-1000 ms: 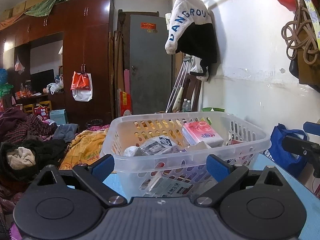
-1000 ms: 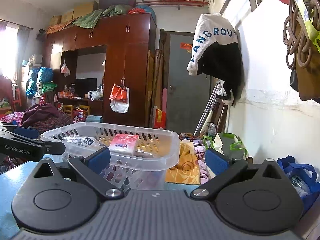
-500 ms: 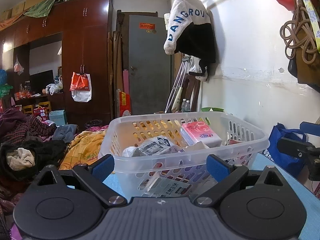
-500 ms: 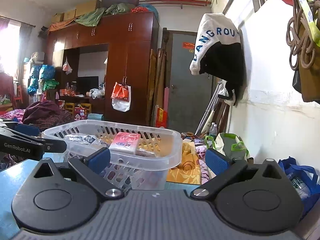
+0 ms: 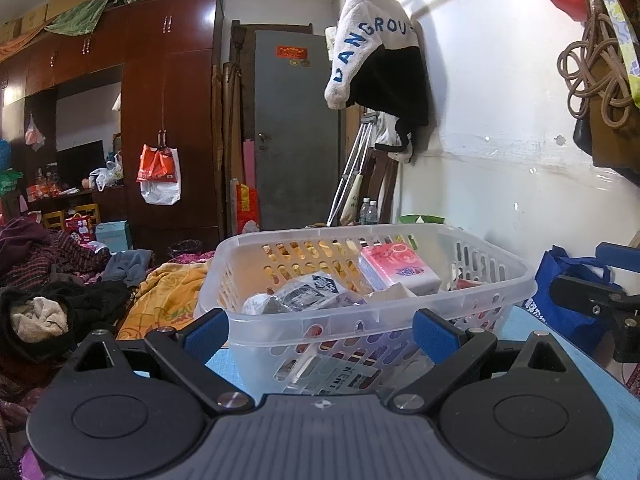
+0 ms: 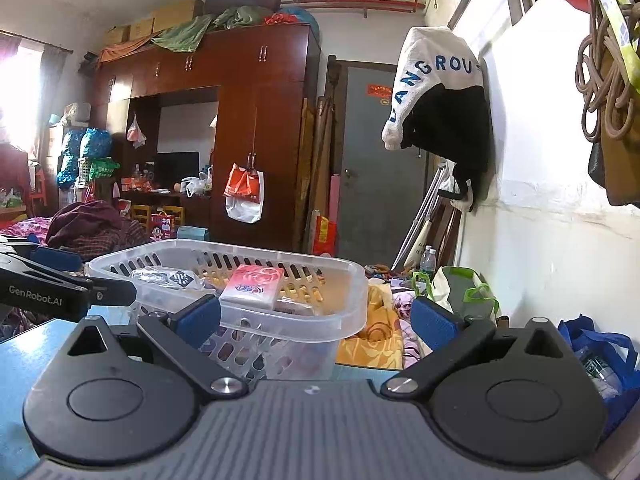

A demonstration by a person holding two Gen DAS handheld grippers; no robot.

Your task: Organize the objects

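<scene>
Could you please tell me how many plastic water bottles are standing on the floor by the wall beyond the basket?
2: the water bottles stand side by side on the floor beside the crutches, beyond the basket. Clutter may hide others.

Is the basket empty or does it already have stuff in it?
Not empty. The basket holds a pink packet, a clear wrapped pack and more items lower down behind its slotted wall.

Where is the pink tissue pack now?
The pink tissue pack lies inside the clear plastic basket, toward its right side in the left wrist view, beside a black-and-white wrapped packet.
</scene>
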